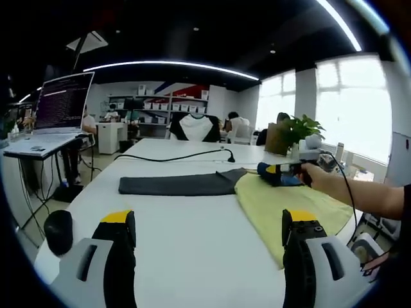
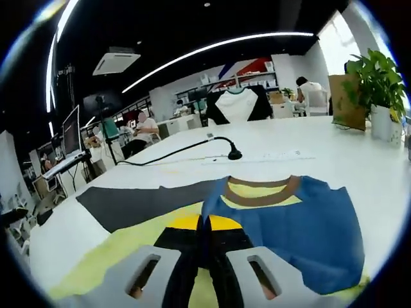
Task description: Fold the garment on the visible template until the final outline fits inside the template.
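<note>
While our left gripper [image 1: 209, 256] hung with jaws spread short of the table [image 1: 186, 231], the shirt [image 1: 282, 202] lay ahead to its right, nearer our right gripper [image 2: 205, 247], pinched on its fabric beside the dark template [image 1: 180, 185].

Garment [image 2: 302, 224]: blue and yellow-green top with a brown neckband, lying flat on the white table [image 1: 192, 224]; the blue part rests over the yellow-green part near the neck.
Yellow-green part [image 1: 282, 205]: spread flat toward the table's near right edge in the left gripper view.
Template [image 1: 180, 185]: dark grey, long flat strip lying on the table; one end is tucked against the garment's edge.
Overlap: the garment lies partly over the template's end.
</note>
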`<control>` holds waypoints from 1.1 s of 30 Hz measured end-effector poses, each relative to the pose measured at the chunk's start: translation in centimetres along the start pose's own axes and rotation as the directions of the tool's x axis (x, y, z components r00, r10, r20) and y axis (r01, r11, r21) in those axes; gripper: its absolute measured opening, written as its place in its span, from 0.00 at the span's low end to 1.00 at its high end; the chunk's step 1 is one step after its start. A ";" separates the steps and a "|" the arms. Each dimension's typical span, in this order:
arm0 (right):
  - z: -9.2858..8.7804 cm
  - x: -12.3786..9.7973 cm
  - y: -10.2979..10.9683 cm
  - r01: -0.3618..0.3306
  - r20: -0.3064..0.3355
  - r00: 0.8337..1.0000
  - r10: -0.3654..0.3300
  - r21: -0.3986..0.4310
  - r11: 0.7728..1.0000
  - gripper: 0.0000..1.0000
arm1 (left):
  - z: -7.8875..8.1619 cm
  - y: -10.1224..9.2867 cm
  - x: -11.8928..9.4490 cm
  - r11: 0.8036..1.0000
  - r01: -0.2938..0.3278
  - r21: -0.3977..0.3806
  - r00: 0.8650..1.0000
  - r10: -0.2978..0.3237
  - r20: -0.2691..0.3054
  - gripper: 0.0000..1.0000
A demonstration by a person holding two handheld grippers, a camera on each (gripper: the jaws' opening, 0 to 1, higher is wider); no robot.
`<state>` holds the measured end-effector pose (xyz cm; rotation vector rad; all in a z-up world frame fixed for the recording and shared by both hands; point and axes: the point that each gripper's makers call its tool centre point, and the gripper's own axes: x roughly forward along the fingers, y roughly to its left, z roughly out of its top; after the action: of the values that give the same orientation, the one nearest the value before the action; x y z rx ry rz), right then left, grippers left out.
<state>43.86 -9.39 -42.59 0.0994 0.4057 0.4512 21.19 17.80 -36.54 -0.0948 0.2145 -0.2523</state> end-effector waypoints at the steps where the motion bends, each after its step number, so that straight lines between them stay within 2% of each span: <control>1: -0.1 0.1 0.0 0.009 0.004 1.000 -0.009 -0.009 1.000 0.00 | 0.0 0.0 0.0 1.000 -0.001 0.000 1.000 0.001 0.001 1.00; 4: -0.6 0.3 0.4 0.004 -0.012 1.000 -0.004 -0.009 1.000 0.00 | -0.1 0.0 0.0 1.000 -0.001 0.000 1.000 0.001 -0.003 1.00; 6: -1.0 0.3 0.6 0.010 -0.026 1.000 -0.011 -0.036 0.999 0.00 | -0.1 -0.1 0.1 1.000 -0.001 -0.003 1.000 0.001 -0.005 0.99; 7: -0.8 1.0 0.0 0.015 -0.035 0.999 -0.016 -0.046 0.999 0.00 | -0.2 -0.1 0.1 1.000 -0.001 -0.005 1.000 0.001 -0.006 0.99; 9: -1.2 1.4 0.2 0.011 -0.048 0.999 -0.014 -0.052 0.999 0.00 | -0.2 -0.2 0.2 1.000 0.004 -0.007 1.000 -0.004 -0.008 0.99; 14: -1.6 1.5 0.6 0.009 -0.058 0.998 -0.010 -0.017 1.000 0.01 | -0.2 -0.1 0.1 1.000 0.006 -0.013 1.000 -0.006 -0.010 0.99; 18: -1.7 1.9 1.3 -0.007 -0.063 0.998 0.007 0.001 1.000 0.03 | -0.1 0.2 -0.1 1.000 -0.001 -0.017 1.000 0.000 -0.006 0.99; 24: -1.2 3.7 1.4 -0.020 -0.083 0.996 0.019 -0.003 1.000 0.04 | 0.0 0.4 -0.2 1.000 -0.005 -0.022 1.000 0.005 -0.002 0.99; 28: -1.3 4.4 1.3 -0.019 -0.102 0.995 0.017 -0.011 1.000 0.04 | 0.0 0.3 -0.3 1.000 -0.004 -0.024 1.000 0.004 -0.001 0.99; 30: -1.0 4.7 1.0 -0.006 -0.088 0.996 0.005 -0.018 1.000 0.02 | 0.0 0.3 -0.3 1.000 -0.003 -0.025 1.000 0.003 -0.003 0.98; 33: -1.6 4.6 1.3 -0.017 -0.113 0.994 0.013 -0.039 0.999 0.03 | -0.1 0.4 -0.3 1.000 -0.004 -0.029 1.000 0.004 -0.005 0.98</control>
<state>46.46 -6.17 -45.47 0.0380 0.5064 0.4809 20.93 18.21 -36.63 -0.1222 0.2233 -0.2452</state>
